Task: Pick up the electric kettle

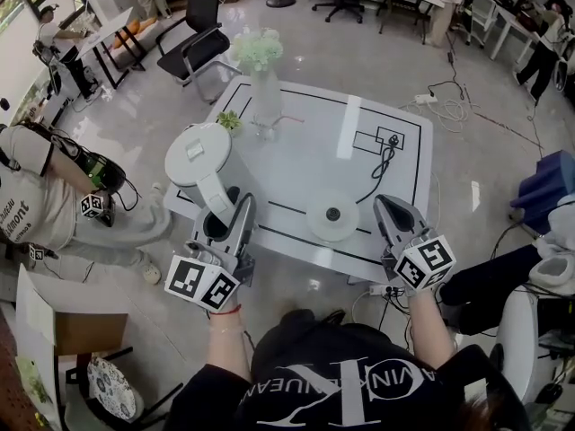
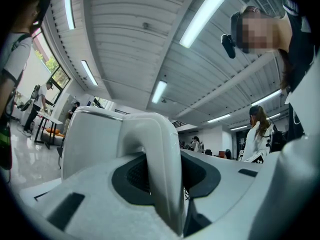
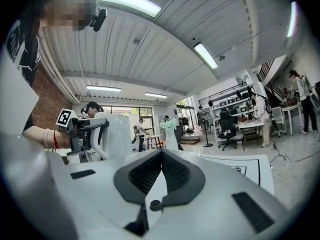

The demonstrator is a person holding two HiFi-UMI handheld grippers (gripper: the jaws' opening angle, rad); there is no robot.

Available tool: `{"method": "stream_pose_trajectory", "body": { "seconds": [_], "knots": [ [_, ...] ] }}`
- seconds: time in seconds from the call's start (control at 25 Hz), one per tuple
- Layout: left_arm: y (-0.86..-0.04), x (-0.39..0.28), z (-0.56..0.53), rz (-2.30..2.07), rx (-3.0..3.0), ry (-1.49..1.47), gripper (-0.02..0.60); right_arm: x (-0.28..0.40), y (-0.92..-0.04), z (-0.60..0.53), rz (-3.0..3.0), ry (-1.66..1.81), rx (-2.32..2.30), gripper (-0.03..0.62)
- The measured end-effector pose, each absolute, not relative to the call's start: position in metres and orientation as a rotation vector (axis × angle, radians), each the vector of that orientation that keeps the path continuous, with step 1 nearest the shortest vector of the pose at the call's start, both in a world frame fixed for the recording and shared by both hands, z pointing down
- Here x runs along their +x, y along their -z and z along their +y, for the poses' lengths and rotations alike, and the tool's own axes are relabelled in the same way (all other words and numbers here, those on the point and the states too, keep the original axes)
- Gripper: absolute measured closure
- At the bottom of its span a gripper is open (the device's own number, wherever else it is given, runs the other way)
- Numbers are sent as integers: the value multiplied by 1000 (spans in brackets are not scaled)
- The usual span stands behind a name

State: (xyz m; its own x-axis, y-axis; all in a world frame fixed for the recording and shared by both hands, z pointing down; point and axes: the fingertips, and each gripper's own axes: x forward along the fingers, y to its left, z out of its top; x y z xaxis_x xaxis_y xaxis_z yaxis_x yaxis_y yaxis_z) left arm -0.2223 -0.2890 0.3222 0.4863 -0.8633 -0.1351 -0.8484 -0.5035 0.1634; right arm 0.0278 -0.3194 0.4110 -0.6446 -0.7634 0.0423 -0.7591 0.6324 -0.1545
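Observation:
The white electric kettle (image 1: 199,155) hangs over the table's near left corner, off its round base (image 1: 331,215). My left gripper (image 1: 235,215) is shut on the kettle's curved handle (image 2: 160,159), which runs between the dark pads, with the kettle body (image 2: 92,139) just beyond. My right gripper (image 1: 393,210) hovers near the table's front edge, right of the base, shut with nothing in it; its pads (image 3: 175,171) meet at the tip. In the right gripper view the kettle (image 3: 116,134) shows at the left, held by the other gripper.
On the white table (image 1: 296,151) stand a vase of pale flowers (image 1: 260,74) at the back left and a black cord with a socket (image 1: 388,146) at the right. A person (image 1: 36,209) crouches on the left; a black chair (image 1: 199,34) stands behind.

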Motion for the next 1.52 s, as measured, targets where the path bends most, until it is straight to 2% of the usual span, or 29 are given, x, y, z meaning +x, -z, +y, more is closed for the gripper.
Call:
{"method": "stream_pose_trajectory", "body": {
  "seconds": [1.52],
  "knots": [
    [-323, -212, -299, -1488, 2636, 299, 460, 49, -398, -319, 2753, 225, -1380, 595]
  ]
}}
